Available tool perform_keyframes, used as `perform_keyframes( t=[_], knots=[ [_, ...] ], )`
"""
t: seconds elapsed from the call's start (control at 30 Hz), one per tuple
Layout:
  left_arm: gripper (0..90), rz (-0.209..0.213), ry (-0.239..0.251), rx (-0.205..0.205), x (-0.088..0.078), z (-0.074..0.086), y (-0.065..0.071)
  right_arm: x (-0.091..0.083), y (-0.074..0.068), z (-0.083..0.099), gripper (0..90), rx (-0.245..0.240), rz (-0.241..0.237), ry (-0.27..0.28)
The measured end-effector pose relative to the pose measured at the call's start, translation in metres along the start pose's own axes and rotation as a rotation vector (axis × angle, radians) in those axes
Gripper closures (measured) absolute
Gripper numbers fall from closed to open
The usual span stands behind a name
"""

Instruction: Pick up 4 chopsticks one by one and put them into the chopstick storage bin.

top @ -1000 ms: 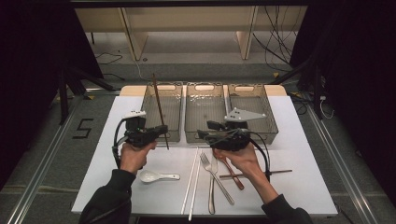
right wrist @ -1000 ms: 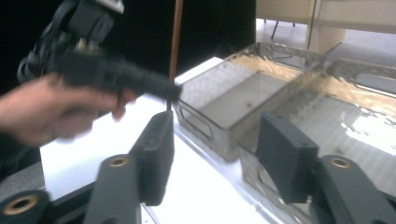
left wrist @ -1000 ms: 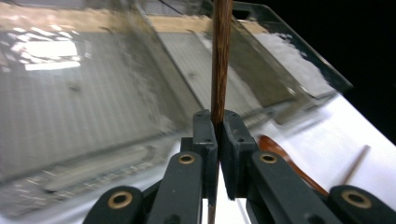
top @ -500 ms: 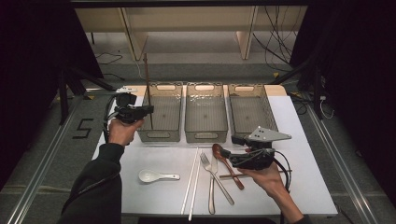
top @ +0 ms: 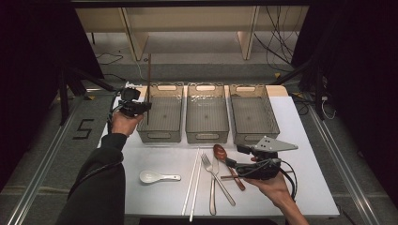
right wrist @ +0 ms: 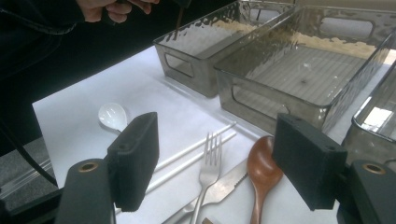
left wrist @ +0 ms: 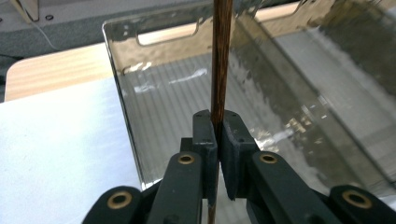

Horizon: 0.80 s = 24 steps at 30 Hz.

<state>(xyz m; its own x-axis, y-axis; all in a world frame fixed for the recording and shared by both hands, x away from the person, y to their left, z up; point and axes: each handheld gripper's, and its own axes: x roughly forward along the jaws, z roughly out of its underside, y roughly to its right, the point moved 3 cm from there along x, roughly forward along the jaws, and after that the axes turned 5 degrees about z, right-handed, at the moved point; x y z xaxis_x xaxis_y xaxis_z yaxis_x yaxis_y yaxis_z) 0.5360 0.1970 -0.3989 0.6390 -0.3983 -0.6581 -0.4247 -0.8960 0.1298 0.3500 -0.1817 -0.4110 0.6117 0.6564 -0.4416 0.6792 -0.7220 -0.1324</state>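
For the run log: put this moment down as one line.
left claw: shut on dark chopstick, upright at left bin | right claw: open, just widened, nothing between, over wooden spoon and fork

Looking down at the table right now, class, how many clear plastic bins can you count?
3, side by side along the table's far edge: the left bin, beside the upright dark chopstick, the middle bin, and the right bin.

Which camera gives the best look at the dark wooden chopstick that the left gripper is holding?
The left gripper view: the dark chopstick stands upright, clamped in the left gripper, over the leftmost bin. The high view shows it whole but thin; the right gripper view catches just its lower tip, far off.
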Motion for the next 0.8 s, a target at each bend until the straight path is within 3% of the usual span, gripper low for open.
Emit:
perform_keyframes(
  t=[0.23,0.53,0.77,0.8],
  knots=[
    [84.8,-0.007,-0.056,0.029,0.014,0.008,0.005,-0.002,0.002,0.007,32.5,0.018,-0.001,-0.006],
    [84.2,0.005,-0.105,0.019,0.025,0.019,0.006,-0.004,0.004,0.013,32.4,0.025,-0.001,-0.014],
    [83.4,-0.012,-0.123,-0.017,0.029,0.024,0.0,-0.004,0.005,0.014,32.4,0.024,0.0,-0.013],
    [79.4,-0.017,-0.115,-0.033,0.029,0.024,-0.001,-0.005,0.005,0.014,32.4,0.024,-0.001,-0.012]
  ],
)
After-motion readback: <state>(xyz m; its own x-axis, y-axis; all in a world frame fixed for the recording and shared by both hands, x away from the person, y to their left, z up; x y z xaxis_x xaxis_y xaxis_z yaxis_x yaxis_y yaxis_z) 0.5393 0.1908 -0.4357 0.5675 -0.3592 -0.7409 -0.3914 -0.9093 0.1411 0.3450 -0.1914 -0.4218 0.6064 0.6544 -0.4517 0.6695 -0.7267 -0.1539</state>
